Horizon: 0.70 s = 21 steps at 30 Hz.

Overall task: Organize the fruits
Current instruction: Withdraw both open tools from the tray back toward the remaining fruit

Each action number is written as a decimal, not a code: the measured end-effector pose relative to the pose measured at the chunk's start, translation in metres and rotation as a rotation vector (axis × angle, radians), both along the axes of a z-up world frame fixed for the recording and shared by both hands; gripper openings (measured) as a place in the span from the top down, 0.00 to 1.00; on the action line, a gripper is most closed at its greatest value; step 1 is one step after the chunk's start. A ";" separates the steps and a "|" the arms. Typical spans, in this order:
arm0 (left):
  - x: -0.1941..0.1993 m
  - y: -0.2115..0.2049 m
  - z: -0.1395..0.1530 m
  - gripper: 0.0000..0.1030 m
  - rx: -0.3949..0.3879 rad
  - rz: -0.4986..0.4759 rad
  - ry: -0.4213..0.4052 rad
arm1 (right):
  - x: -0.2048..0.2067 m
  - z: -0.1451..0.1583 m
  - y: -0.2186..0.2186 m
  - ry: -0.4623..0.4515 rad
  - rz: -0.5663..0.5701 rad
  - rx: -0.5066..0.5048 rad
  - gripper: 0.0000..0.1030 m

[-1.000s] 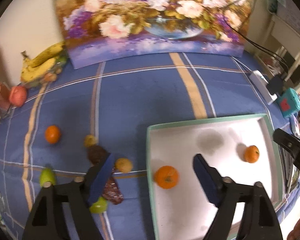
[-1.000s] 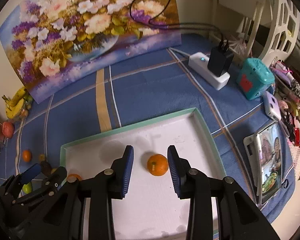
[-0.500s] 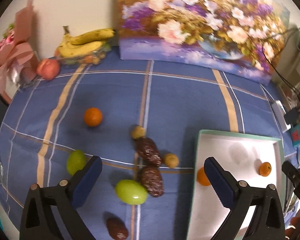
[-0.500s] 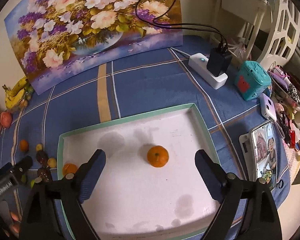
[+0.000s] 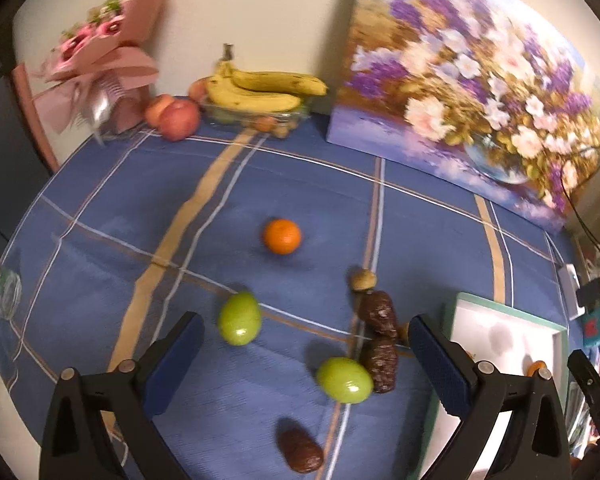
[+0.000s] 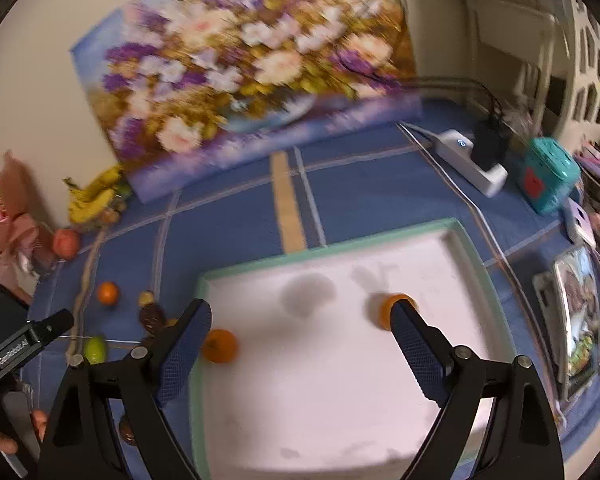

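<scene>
Both grippers spread wide, nothing between the jaws: left gripper (image 5: 304, 354) hanging over loose fruit on the blue checked cloth of the worktop (image 5: 120, 216), right gripper (image 6: 300, 328) over the white shallow tray with mint-green rim (image 6: 328, 246).

Already in the tray: two small round orange mandarins, one at 9 o'clock (image 6: 219, 345), one at 3 o'clock (image 6: 384, 312), half hidden behind a pad.

Still on the cloth: a third orange mandarin (image 5: 282, 236) at 12 o'clock, two glossy green oval fruits (image 5: 239, 318) (image 5: 344, 380), wrinkled brown dates (image 5: 378, 314), a small tan round fruit (image 5: 363, 280).

Risks, as judged:
- Round, smooth fruit likely to roll off under an off-centre pinch.
- Dates and the lower green fruit touching; easy to nudge a neighbour.
- Blur in both views, so poor aim.

Behind: a flower painting (image 5: 472, 92) against a pale wall, yellow bananas (image 5: 260, 90), red apples (image 5: 176, 116), a pink-wrapped bouquet (image 5: 100, 52).
</scene>
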State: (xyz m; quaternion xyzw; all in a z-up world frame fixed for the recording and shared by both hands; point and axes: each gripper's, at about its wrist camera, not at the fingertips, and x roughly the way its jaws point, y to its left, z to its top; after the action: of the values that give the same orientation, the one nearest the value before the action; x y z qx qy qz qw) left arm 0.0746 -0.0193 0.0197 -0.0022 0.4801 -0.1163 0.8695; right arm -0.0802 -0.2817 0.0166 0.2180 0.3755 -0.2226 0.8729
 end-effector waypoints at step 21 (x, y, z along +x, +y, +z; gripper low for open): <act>0.009 0.074 0.025 0.00 -0.084 0.004 -0.027 | 0.050 0.002 0.090 0.002 0.259 0.045 0.11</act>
State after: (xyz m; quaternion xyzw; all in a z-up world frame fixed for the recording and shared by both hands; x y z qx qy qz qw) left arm 0.0835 0.0548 0.0451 -0.0382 0.4631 -0.1348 0.8752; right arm -0.0298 -0.1913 0.0182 0.1870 0.4064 -0.1001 0.8888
